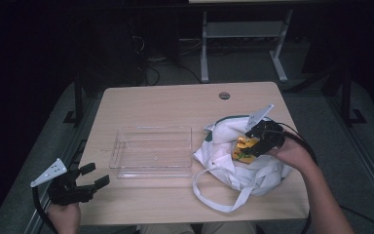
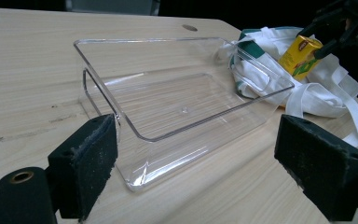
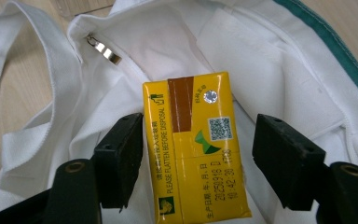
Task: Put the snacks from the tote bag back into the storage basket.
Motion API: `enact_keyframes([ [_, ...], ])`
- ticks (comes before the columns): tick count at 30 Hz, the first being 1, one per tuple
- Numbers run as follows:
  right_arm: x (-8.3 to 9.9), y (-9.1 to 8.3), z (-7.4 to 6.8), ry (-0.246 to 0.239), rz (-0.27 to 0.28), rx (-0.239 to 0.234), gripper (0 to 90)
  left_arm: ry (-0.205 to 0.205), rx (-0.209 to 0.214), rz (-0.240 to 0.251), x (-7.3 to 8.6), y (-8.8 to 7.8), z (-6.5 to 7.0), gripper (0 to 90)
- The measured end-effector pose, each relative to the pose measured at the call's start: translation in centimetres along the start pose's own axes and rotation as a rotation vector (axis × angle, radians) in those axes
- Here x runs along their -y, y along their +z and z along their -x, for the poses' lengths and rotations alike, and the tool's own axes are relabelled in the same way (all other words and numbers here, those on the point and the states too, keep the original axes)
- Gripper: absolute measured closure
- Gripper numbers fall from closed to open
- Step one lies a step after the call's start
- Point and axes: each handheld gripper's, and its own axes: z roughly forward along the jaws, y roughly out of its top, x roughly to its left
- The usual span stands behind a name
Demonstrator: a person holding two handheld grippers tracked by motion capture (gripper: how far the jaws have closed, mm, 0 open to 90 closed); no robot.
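Yellow cardboard marks the thing in hand: a small drink carton (image 3: 196, 149) lying on the white cloth bag (image 3: 270, 60), straight between the right gripper's (image 3: 198, 161) fingers (image 3: 121, 158). Its long axis runs along the line of the fingers, away from the hand, with the foil straw-hole end pointing off past the fingertips toward the bag's mouth and the date-stamped end nearest the palm. The left finger lies against the carton's long edge; the right finger stands a little off the other edge, so the fingers are part-way spread around the carton and not yet pinching it. To grip, I judge, they need only come together across its short width.

From the high view the carton (image 1: 245, 147) sits on the bag (image 1: 233, 165) at the right side of the counter (image 1: 175, 102), under the right gripper (image 1: 259, 142), which is by far the nearer one. The left gripper (image 2: 196, 163) hovers well apart at the counter's near left corner, its fingers (image 2: 86, 163) spread wide with nothing between them, facing the clear plastic tray (image 2: 135, 130), which lies just ahead of the fingertips.
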Motion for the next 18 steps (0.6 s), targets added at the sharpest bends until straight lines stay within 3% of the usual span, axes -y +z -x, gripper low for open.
enact_keyframes([
  [6,0.04,0.46,0.11,-0.005,-0.036,-0.006,39.6,-0.001,-0.001,0.0,-0.01,-0.02,0.01,12.6],
  [11,-0.01,0.62,0.3,-0.022,-0.039,-0.014,45.2,-0.002,0.0,0.0,-0.02,-0.04,0.0,12.6],
  [18,-0.01,0.91,0.72,-0.02,-0.039,-0.023,46.5,-0.005,0.0,0.004,-0.02,-0.06,-0.03,12.6],
])
